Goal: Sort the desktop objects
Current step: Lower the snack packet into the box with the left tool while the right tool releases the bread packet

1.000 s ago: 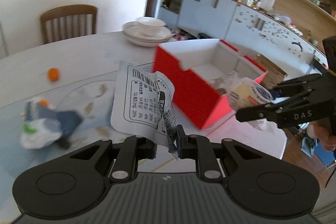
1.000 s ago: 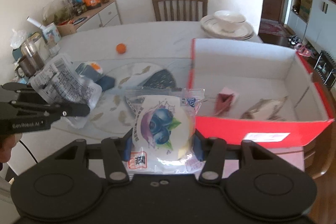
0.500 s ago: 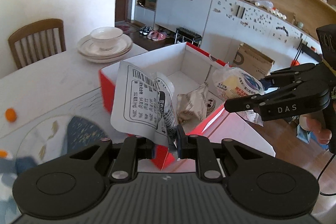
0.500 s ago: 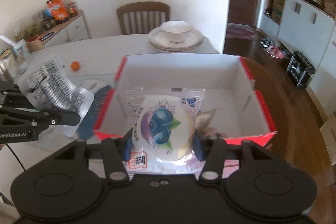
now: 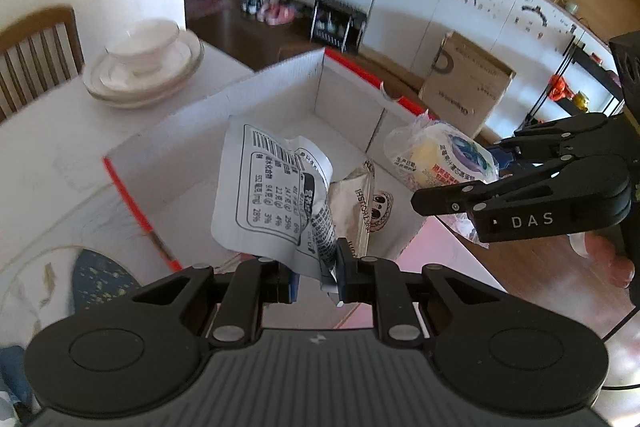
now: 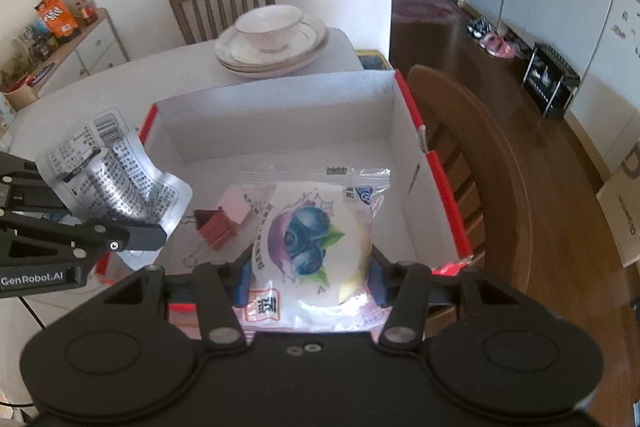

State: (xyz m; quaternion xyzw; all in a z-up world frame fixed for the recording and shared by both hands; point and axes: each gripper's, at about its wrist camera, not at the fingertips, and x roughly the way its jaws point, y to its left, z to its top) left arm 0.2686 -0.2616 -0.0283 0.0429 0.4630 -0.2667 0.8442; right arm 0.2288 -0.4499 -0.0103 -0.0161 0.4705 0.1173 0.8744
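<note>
Both grippers have travelled from beside the red box (image 6: 432, 163) to above its open interior since the earlier frames. Left gripper (image 5: 316, 279): jaws pressed together, pinching the lower edge of a silver printed pouch (image 5: 264, 195), which hangs over the box's left half. Right gripper (image 6: 308, 283): jaws part-spread, clamping a blueberry pastry packet (image 6: 308, 239) from both sides, over the box's near wall. Inside the box: a red binder clip (image 6: 214, 231), a pink item beside it, and a crumpled wrapper (image 5: 356, 211). Stacked plates with a bowl (image 6: 272, 39) stand beyond the box's far wall.
</note>
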